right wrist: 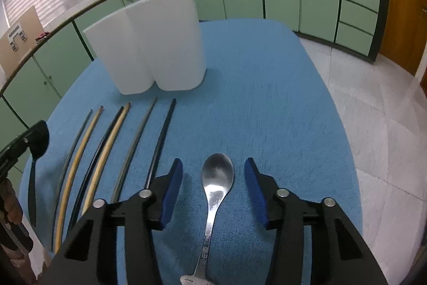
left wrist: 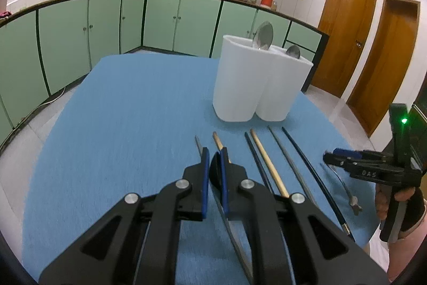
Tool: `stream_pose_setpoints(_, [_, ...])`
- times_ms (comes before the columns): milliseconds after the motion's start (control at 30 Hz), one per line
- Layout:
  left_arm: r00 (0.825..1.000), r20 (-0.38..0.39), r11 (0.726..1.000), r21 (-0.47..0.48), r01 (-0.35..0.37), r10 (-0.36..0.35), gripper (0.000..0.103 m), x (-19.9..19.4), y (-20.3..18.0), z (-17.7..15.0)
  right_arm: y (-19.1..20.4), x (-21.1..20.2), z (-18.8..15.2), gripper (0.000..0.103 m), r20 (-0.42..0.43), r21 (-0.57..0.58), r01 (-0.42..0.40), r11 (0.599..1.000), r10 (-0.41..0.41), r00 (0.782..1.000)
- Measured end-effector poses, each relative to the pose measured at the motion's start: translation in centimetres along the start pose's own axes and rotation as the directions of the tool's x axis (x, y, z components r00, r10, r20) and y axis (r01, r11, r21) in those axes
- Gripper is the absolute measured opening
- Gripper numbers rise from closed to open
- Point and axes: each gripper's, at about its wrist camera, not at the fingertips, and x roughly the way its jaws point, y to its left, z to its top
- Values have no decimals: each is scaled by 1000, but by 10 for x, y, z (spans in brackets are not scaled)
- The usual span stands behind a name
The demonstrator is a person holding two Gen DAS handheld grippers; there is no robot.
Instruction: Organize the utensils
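Note:
My left gripper (left wrist: pixel 214 156) is shut on a black spoon (left wrist: pixel 214 172) and holds it just above the blue table (left wrist: pixel 128 111); the spoon also shows at the left of the right wrist view (right wrist: pixel 40 140). My right gripper (right wrist: pixel 213 167) is open, its jaws on either side of a silver spoon (right wrist: pixel 217 178) lying on the cloth. Several chopsticks (right wrist: pixel 117 140) lie in a row between the grippers. A white two-part holder (left wrist: pixel 256 82) stands behind them with two spoons (left wrist: pixel 263 36) in it.
The table's right edge drops to a tiled floor (right wrist: pixel 373 124). Green cabinets (left wrist: pixel 106 23) and a counter run behind the table. Wooden doors (left wrist: pixel 368 50) stand at the far right.

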Motion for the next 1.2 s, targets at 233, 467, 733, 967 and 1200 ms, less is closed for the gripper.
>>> stream_pose_setpoints(233, [998,53,1000,15,-14,13,7,-9,-1,5,-2,0,1,26,-8,0,2,1000,-2,1000])
stream_pose_setpoints(467, [992,122,999,23,-35,32,7,-21,-1,12,0,-26,2,25,112,5,-42,999,41,993])
stream_pose_setpoints(733, [986,162,999,26,-33,28,7,-28,-1,22,4,-56,15,25,237,-23,-61,998,65,969])
stream_pose_setpoints(967, [976,217,999,42,-29,19,7,-32,-6,37,10,-82,34,24,339,-47,-58,997,70,938])
stream_pose_setpoints(1200, [944,330,995,90,-46,14,7,-37,-17,72,17,-98,61,23,411,-74,-59,995,85,908])
